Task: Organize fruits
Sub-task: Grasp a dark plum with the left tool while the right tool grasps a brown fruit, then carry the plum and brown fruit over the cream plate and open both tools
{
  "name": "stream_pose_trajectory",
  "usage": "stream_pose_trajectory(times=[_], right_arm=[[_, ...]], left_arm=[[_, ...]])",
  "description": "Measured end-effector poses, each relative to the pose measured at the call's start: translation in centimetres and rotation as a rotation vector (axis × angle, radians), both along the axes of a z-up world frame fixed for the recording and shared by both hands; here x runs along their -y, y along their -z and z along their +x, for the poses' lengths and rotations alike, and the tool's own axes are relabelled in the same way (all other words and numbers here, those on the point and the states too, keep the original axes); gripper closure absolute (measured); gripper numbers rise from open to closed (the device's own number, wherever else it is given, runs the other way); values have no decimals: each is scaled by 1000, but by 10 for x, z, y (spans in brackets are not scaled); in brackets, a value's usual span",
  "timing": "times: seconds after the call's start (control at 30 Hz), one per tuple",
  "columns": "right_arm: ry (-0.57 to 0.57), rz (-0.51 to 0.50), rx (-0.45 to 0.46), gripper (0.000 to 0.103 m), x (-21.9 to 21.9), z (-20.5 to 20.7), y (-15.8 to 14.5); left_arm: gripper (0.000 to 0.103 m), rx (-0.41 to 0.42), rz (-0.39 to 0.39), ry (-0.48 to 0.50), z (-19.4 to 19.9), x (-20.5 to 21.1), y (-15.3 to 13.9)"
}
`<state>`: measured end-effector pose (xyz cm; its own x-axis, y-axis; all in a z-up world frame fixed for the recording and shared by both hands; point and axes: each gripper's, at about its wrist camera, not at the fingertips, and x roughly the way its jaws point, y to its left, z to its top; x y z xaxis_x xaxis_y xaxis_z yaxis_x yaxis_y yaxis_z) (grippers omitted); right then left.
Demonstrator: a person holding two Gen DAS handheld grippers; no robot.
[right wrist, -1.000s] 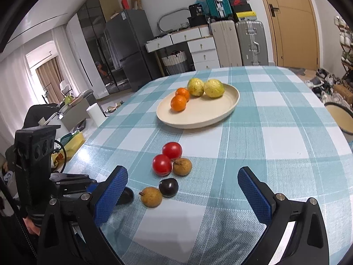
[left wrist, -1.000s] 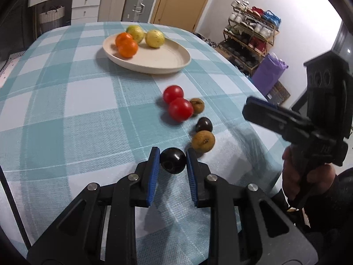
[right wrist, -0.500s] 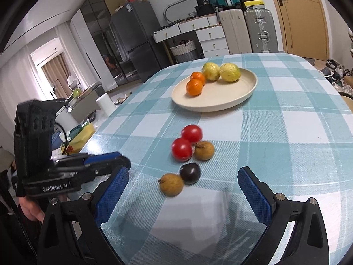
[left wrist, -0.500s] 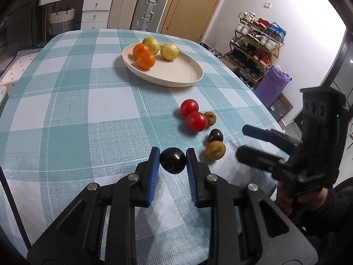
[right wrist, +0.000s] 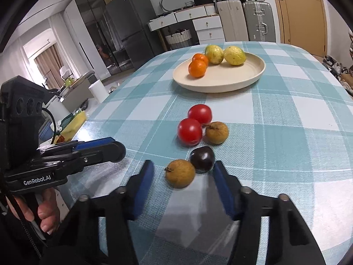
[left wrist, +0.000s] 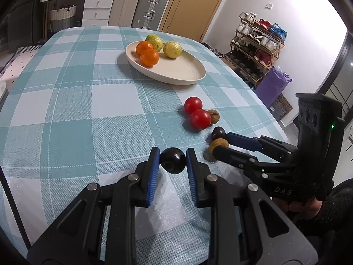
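Right now your left gripper (left wrist: 172,159) is pinching a dark, glossy round fruit (left wrist: 172,160) between its blue pads, holding it near the front edge of the table (left wrist: 66,101) with its teal-and-white checked cloth. Your right gripper (right wrist: 182,176) is spread wide, its fingers either side of a tan-brown fruit (right wrist: 180,173) without pressing on it; the right fingertip sits just beside a dark purple fruit (right wrist: 202,159) that touches the tan one. In the left wrist view that same right gripper (left wrist: 221,143) reaches in from the right, one finger lying across the tan-brown fruit (left wrist: 217,144) and the other beside the dark purple fruit (left wrist: 218,133). Just past those two you have a pair of red tomatoes (right wrist: 195,123) touching each other, with a second brownish fruit (right wrist: 215,132) resting against the nearer tomato. Further back, well apart from this cluster, the cream plate (right wrist: 247,77) holds two oranges (right wrist: 198,65) and two yellow-green citrus fruits (right wrist: 225,54) bunched toward its far side, the near half of the plate bare. Beyond the table stand suitcases (right wrist: 256,22), white drawers (right wrist: 207,25) and a wooden door (right wrist: 300,11); a shoe rack (left wrist: 258,44) lines the wall in the left wrist view.
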<state>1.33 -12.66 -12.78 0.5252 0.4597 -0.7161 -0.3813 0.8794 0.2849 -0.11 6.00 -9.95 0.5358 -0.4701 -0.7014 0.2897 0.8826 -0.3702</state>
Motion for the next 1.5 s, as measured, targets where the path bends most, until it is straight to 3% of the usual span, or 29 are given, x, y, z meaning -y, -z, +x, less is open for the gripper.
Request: stream_pose_trajectory(times=[0.17, 0.33, 0.7, 1.03, 1.17, 1.5], right_arm=[[28, -14, 14, 62, 1, -1, -1], [23, -5, 13, 65, 2, -4, 0], [-25, 19, -8, 86, -6, -9, 7], [-68, 35, 34, 79, -13, -6, -3], [-75, 17, 54, 65, -23, -1, -5], [-60, -23, -3, 59, -39, 21, 0]], left_arm=[[81, -12, -6, -3, 1, -1, 3], [81, -17, -5, 0, 3, 0, 4], [81, -32, -4, -1, 5, 2, 7], [81, -26, 0, -25, 7, -5, 5], [81, -31, -5, -40, 7, -12, 6], [81, -55, -23, -49, 9, -17, 14]])
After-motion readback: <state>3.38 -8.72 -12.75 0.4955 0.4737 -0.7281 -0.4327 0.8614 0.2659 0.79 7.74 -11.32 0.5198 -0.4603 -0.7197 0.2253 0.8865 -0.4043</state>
